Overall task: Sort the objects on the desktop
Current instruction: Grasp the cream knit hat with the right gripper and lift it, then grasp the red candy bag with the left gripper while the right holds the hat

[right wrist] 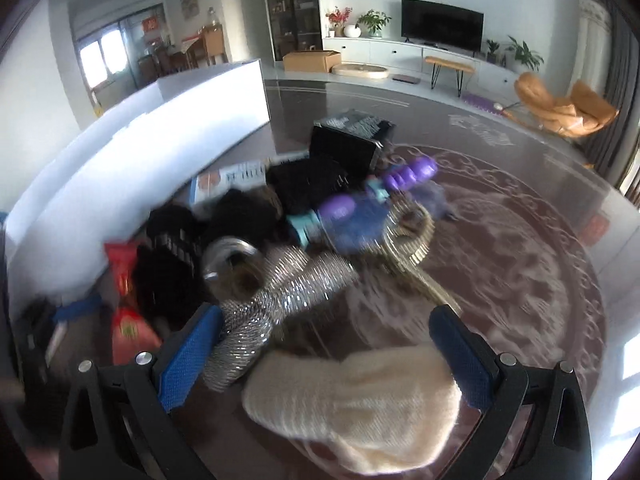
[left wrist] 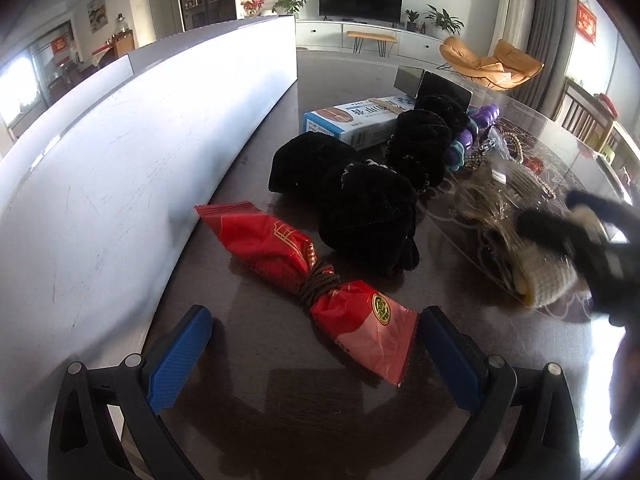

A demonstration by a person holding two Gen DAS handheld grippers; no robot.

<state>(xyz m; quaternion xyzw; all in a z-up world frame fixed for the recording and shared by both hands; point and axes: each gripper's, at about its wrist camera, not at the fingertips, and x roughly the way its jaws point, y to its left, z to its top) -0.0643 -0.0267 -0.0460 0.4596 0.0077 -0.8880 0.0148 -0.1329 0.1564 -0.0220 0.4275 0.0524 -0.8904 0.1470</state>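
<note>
Two grippers, both with fingers spread and empty, over a cluttered dark table.

The left gripper (left wrist: pixel 316 356) straddles one red snack packet (left wrist: pixel 304 276); three black velvet scrunchies (left wrist: pixel 368 216) crowd behind. The right gripper (right wrist: pixel 324 356) straddles one cream knit piece (right wrist: pixel 360 404), a white panel (left wrist: pixel 120 168) leftward.

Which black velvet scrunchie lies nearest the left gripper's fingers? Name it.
The black scrunchie beside the red snack packet, at the near end of the row. The other black ones lie farther back, by the blue-and-white box.

A dark glossy table (left wrist: pixel 352 76) carries everything. A red snack packet (left wrist: pixel 316 280) lies just ahead of the left gripper (left wrist: pixel 314 354), with black velvet scrunchies (left wrist: pixel 360 208) and a blue-and-white box (left wrist: pixel 356 120) farther ahead.
</note>
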